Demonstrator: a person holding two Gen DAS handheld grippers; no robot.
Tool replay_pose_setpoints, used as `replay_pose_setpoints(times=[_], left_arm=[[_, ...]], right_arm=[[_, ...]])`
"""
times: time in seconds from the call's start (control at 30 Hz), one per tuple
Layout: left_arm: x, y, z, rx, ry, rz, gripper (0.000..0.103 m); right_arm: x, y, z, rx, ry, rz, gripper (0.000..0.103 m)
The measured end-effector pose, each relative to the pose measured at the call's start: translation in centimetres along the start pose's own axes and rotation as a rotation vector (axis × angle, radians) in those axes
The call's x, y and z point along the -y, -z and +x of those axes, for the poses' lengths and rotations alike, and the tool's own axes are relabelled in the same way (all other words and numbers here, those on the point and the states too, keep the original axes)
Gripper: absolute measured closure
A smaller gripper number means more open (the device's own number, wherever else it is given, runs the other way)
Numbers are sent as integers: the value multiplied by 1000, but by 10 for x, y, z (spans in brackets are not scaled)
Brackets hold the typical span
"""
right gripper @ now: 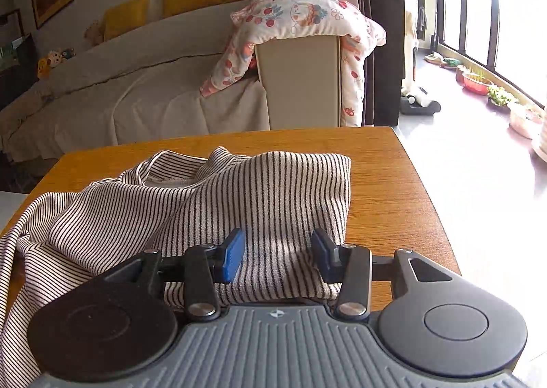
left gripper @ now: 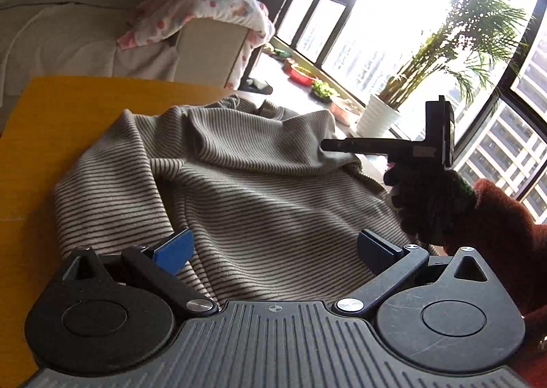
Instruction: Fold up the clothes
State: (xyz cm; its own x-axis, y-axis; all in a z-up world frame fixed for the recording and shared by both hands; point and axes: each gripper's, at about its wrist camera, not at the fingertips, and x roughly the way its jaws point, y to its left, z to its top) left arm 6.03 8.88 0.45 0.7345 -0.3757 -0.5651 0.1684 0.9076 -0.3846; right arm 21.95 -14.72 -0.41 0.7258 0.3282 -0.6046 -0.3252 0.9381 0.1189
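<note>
A striped grey-and-white garment (left gripper: 259, 189) lies crumpled and partly folded on the wooden table (left gripper: 65, 148). My left gripper (left gripper: 273, 251) hovers low over its near part, its blue pads (left gripper: 172, 251) far apart with only cloth below them. To the right, a gloved hand (left gripper: 427, 206) holds my right gripper (left gripper: 328, 145), whose tip is at a raised fold of the cloth. In the right wrist view the right gripper (right gripper: 278, 256) stands open over the garment (right gripper: 212, 203) near its folded right edge. Its pads (right gripper: 232, 254) straddle the cloth without pinching it.
Bare table (right gripper: 393, 203) runs right of the garment to the edge. Behind stands a covered sofa (right gripper: 136, 90) with a floral blanket (right gripper: 301, 15) over its armrest. Bowls (right gripper: 477, 82) and a potted palm (left gripper: 379, 114) line the floor by the windows.
</note>
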Motion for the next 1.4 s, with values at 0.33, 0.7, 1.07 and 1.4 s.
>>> replay_pose_setpoints(times=[0.33, 0.7, 1.07, 1.4], left_arm=[[-20, -71, 71, 44, -88, -89, 19], [-21, -78, 125, 6, -346, 29, 87], [-39, -72, 100, 6, -466, 40, 97], [-27, -80, 112, 52, -181, -46, 53]], right_arm=[[17, -2, -24, 141, 57, -12, 52], [39, -12, -4, 129, 107, -28, 51], [16, -31, 60, 5, 329, -350, 40], [18, 4, -21, 171, 75, 35, 39]])
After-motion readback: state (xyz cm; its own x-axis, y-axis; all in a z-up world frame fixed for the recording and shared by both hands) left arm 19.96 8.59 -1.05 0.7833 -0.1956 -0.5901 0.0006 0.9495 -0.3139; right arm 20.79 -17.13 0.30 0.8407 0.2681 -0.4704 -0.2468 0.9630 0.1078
